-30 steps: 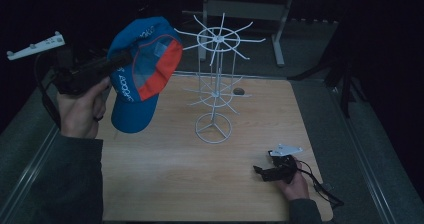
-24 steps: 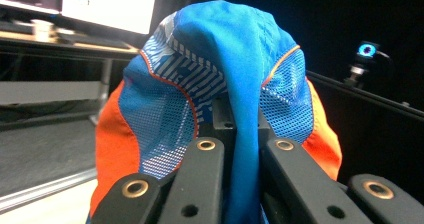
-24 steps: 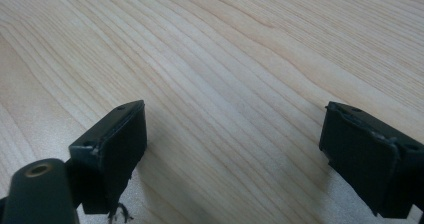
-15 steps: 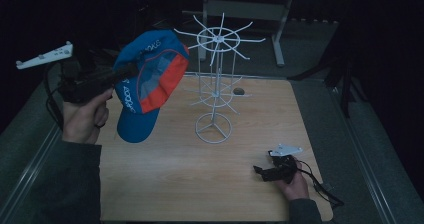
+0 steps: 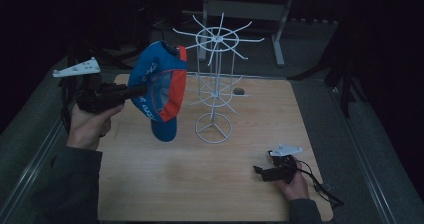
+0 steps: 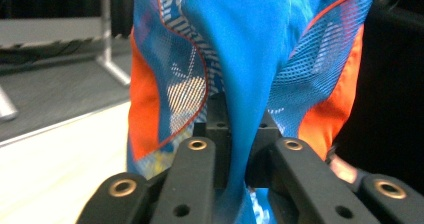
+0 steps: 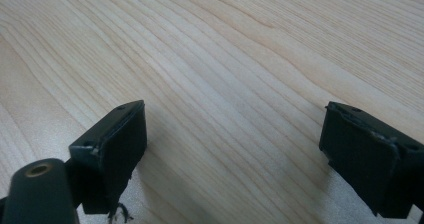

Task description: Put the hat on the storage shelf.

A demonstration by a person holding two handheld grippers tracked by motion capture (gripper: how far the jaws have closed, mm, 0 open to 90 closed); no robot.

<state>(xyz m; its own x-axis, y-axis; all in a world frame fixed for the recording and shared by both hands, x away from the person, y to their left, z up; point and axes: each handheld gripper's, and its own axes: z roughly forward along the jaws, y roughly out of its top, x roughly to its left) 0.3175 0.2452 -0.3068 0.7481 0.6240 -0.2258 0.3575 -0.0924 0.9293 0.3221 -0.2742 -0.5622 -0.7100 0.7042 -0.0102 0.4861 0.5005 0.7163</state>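
Note:
A blue and orange mesh cap (image 5: 159,86) hangs in the air left of a white wire rack (image 5: 215,84) that stands mid-table. My left gripper (image 5: 142,89), held level by a hand at the left, is shut on the cap's blue fabric (image 6: 250,44). Its jaws have just been opening slightly, and the fabric is still pinched between the pads of this gripper (image 6: 239,134). My right gripper (image 5: 260,171) rests low on the wooden table (image 5: 175,184) near the front right. It stands open (image 7: 235,149) with only bare wood between its fingers.
The rack's thin spokes (image 5: 195,34) spread wide at the top, and its ring base (image 5: 213,129) sits on the table. A small dark hole (image 5: 239,90) lies behind the rack. A metal frame leg (image 5: 277,39) stands beyond the far edge.
The left hand has come down and a little right, bringing the cap nearer the rack. The cap has swung to hang more edge-on. The right hand has not moved.

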